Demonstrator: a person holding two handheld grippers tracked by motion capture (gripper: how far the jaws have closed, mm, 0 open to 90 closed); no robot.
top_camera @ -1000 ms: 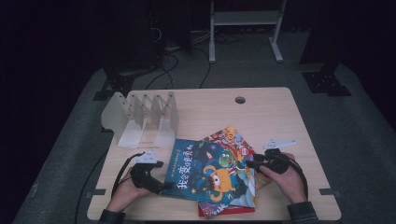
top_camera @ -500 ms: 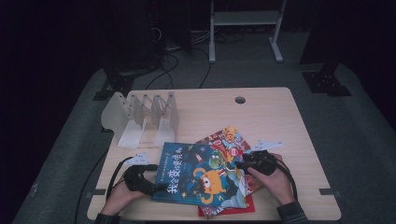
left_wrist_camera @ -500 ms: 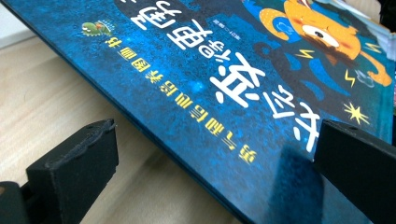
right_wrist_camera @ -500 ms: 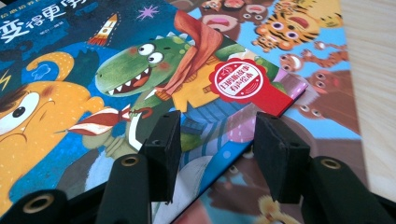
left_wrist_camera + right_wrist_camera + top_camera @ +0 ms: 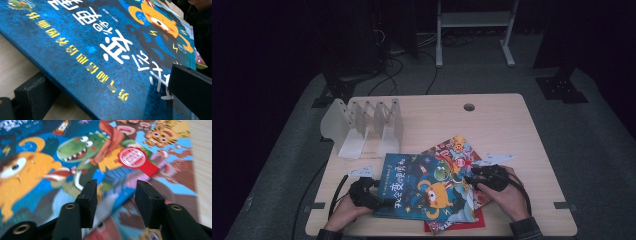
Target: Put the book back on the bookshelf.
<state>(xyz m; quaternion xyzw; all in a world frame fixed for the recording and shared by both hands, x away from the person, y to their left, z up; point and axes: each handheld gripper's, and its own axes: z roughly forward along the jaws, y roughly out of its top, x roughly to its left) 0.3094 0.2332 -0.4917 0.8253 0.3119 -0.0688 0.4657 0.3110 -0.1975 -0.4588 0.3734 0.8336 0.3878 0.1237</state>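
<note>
A blue picture book (image 5: 427, 187) lies on top of a colourful book (image 5: 457, 150) and a red one (image 5: 452, 226) near the table's front edge. My left gripper (image 5: 384, 201) is at the blue book's left edge. In the left gripper view the blue book (image 5: 100, 50) slants between widely spread jaws, over one finger (image 5: 32, 92) and under the other (image 5: 192, 87). My right gripper (image 5: 468, 177) hovers at the book's right edge. Its jaws (image 5: 117, 192) have just been closing, and they pinch nothing above the covers (image 5: 162, 157).
A white folding book rack (image 5: 367, 125) stands at the table's back left. The wooden table (image 5: 522, 130) has a cable hole (image 5: 469, 107) near its far edge. Dark floor and stand legs lie beyond.
The blue book has slid left and toward the front edge. My right gripper has followed it to the left, and its jaws have narrowed. The left hand has drawn slightly toward the front.
</note>
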